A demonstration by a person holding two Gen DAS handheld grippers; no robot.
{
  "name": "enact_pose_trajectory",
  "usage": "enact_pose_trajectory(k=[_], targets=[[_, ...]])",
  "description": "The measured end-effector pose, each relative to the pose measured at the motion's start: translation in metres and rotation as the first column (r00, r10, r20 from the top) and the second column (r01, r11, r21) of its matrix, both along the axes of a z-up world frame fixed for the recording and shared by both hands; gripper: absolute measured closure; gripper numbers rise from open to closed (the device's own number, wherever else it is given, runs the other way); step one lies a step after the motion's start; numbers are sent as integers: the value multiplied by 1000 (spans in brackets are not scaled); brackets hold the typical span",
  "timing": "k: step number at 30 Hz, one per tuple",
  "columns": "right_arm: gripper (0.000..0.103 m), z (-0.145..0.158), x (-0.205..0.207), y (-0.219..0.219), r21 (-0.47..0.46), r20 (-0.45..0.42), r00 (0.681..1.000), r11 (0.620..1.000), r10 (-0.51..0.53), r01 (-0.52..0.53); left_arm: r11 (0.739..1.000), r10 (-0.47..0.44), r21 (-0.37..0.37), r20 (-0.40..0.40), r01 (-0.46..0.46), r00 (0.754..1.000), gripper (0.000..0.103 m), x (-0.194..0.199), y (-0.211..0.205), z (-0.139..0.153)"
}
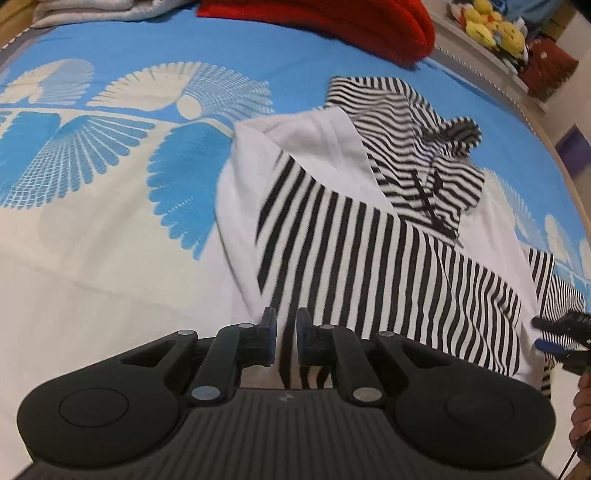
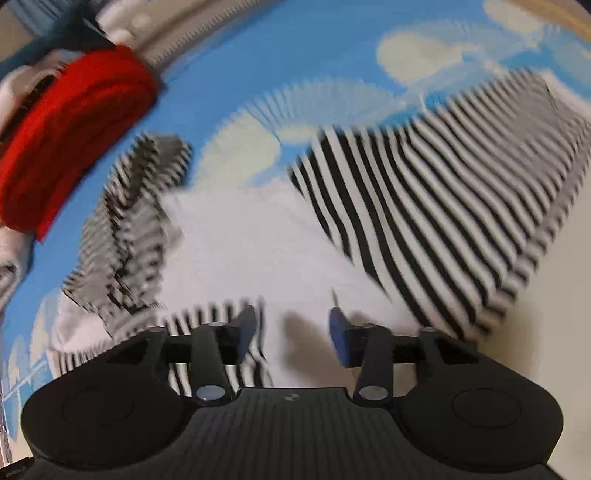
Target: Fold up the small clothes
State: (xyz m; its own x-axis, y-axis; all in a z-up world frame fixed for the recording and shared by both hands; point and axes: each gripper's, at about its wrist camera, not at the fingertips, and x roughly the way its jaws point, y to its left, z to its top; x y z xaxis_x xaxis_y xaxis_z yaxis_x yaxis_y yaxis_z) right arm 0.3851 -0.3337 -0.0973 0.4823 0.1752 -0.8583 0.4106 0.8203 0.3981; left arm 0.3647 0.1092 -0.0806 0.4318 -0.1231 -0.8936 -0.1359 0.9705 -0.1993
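Striped black-and-white cloth fills the middle of both views: a small hooded top [image 1: 332, 177] with a white body, striped sleeves and a striped hood, lying on a blue and cream patterned bedspread [image 1: 110, 155]. One striped sleeve [image 1: 369, 266] is laid slantwise across the white body, and its near end runs down between the fingers of the left gripper [image 1: 285, 341], whose blue pads stand close together with the stripes pinched between them, so it appears to be holding that sleeve. The right gripper [image 2: 293, 334] has its fingers well apart over the white body, nothing between them; its view is smeared by motion, so it is hard to tell whether it touches the cloth. In the left view it shows at the right edge, beside the other striped sleeve [image 1: 554, 291]. The step in hand looks like folding the sleeves inward, with the first one being laid down. Next, the left claw would need to release once the sleeve lies flat, while the right closes on the far sleeve. A folded red garment [image 1: 332, 22] lies beyond the top, well apart.
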Motion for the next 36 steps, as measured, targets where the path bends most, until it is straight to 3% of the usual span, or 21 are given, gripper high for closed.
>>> enact_pose_trajectory(k=[3, 5, 7, 8, 9, 12, 14, 19, 22, 25, 27, 28, 29, 31, 34, 36], targets=[[54, -21, -3, 3, -14, -115, 993, 1000, 10, -12, 1000, -5, 1, -3, 5, 1000, 93, 1, -3, -2], [54, -23, -7, 6, -43, -113, 993, 999, 18, -23, 1000, -7, 0, -2, 7, 1000, 93, 2, -5, -2], [76, -17, -11, 18, -77, -79, 994, 994, 72, -78, 1000, -13, 2, -1, 13, 1000, 93, 2, -8, -2], [99, -14, -11, 21, -78, -46, 994, 992, 101, -104, 1000, -18, 3, -1, 18, 1000, 93, 2, -10, -2], [99, -10, -11, 23, -76, -13, 993, 990, 118, -118, 1000, -22, 4, -3, 22, 1000, 93, 2, -11, -2], [100, 19, -15, 22, -144, 147, 981, 984, 130, -108, 999, -32, 8, -9, 32, 999, 93, 1, -14, -5], [100, 31, -16, 17, -205, 203, 972, 976, 120, -78, 999, -42, 14, -21, 42, 999, 93, 1, -16, -9], [94, 4, -11, -2, -215, 33, 999, 977, 17, -9, 998, -55, 25, -70, 57, 996, 93, 0, -18, -22], [86, 16, -20, -3, -180, 109, 994, 984, 14, 6, 998, -66, 15, -59, 67, 996, 93, -1, -21, -20], [75, 24, -22, 5, -103, 185, 977, 991, 102, -84, 996, -83, 17, -87, 85, 993, 93, -1, -26, -26], [65, 5, -15, 7, 8, 85, 984, 987, 158, -159, 995, -89, 32, -129, 93, 988, 93, -1, -29, -35], [64, -12, -11, 8, 47, -17, 984, 983, 179, -179, 994, -93, 38, -140, 99, 986, 93, -1, -31, -38], [67, -22, -11, 6, 58, -62, 982, 983, 179, -176, 994, -95, 44, -140, 102, 986, 93, -1, -32, -38], [66, -12, -12, 4, 42, -35, 985, 985, 167, -166, 994, -96, 42, -110, 101, 989, 93, -1, -34, -31], [60, 8, -16, -3, -74, 52, 983, 982, 175, -171, 992, -122, 16, -55, 123, 991, 87, -2, -41, -20], [58, 13, -14, -18, -104, 78, 986, 985, 144, -136, 990, -137, 18, -74, 139, 988, 87, -2, -47, -26]])
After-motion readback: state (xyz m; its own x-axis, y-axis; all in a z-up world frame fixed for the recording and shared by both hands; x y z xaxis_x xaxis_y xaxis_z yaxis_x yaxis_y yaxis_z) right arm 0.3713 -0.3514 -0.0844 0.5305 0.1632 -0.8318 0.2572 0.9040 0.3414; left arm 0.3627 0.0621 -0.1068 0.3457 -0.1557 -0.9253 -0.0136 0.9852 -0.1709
